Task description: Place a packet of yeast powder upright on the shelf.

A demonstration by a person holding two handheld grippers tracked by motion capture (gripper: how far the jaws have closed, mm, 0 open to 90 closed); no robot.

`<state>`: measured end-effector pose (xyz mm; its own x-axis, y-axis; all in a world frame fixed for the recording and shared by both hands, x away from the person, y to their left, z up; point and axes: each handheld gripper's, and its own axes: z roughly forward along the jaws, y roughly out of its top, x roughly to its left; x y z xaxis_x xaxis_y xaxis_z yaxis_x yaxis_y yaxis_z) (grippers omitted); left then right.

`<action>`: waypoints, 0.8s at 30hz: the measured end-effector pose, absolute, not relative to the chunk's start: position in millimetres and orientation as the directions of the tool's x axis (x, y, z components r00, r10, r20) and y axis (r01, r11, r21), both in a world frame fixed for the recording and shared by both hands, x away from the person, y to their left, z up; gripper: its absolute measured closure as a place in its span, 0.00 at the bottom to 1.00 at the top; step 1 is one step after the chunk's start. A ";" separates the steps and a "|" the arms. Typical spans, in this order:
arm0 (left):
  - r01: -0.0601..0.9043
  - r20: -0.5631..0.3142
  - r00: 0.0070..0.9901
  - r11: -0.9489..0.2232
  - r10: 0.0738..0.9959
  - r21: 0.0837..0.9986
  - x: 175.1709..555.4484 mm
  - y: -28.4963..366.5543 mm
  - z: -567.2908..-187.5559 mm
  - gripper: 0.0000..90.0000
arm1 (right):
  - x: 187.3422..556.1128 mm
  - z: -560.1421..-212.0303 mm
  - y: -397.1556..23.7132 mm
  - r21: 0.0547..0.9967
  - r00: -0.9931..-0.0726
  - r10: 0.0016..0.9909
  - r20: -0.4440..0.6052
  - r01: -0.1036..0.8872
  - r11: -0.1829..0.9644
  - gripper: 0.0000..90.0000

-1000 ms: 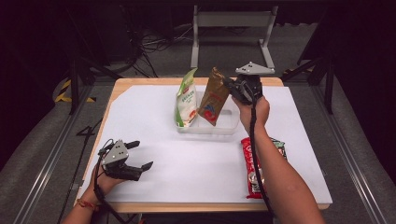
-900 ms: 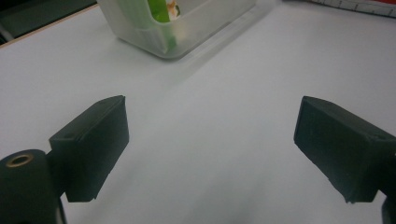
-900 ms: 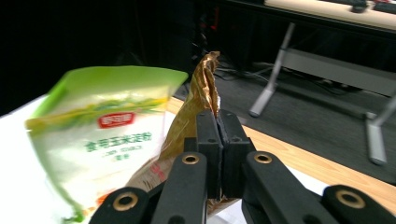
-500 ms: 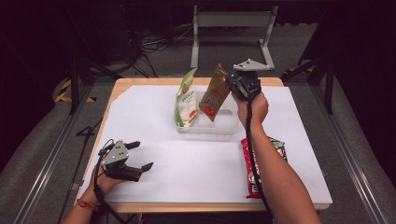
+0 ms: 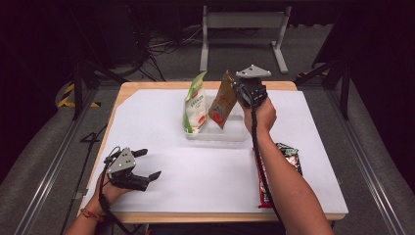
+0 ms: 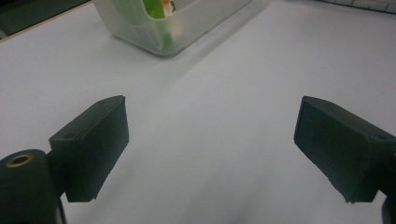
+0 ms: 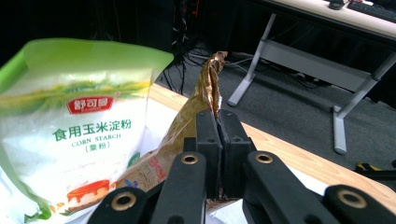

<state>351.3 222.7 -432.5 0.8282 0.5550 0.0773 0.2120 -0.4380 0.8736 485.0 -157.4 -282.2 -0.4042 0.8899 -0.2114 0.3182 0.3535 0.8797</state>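
A white sheet covers the wooden tabletop (image 5: 147, 90), which stands on grey floor in a dark room with a metal stand (image 5: 242, 22) behind it. Nearest, the left tongs (image 5: 147, 164) rest low over the sheet, jaws wide apart and holding nothing. A red packet (image 5: 262, 191) lies by the right forearm. Farther off, the right tongs (image 5: 236, 90) are pinched together on the upper edge of the brown pouch (image 5: 221, 103), which tilts in the clear tray (image 5: 220, 134) beside the green-and-white corn starch bag (image 5: 195, 105).
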 end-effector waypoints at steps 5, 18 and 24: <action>0.216 0.070 0.829 -0.432 0.556 0.876 351.5 224.0 -432.9 0.12 | 481.8 -284.4 -156.1 0.887 -0.401 0.891 -0.211 0.305 0.347 0.98; 0.214 0.078 0.831 -0.446 0.551 0.869 351.1 221.3 -432.7 0.12 | 452.8 -285.9 -148.8 0.875 -0.559 0.801 -0.216 0.253 0.412 0.95; 0.220 0.070 0.830 -0.440 0.553 0.871 352.2 222.2 -432.9 0.12 | 441.8 -290.3 -162.7 0.867 -0.560 0.803 -0.204 0.277 0.413 0.97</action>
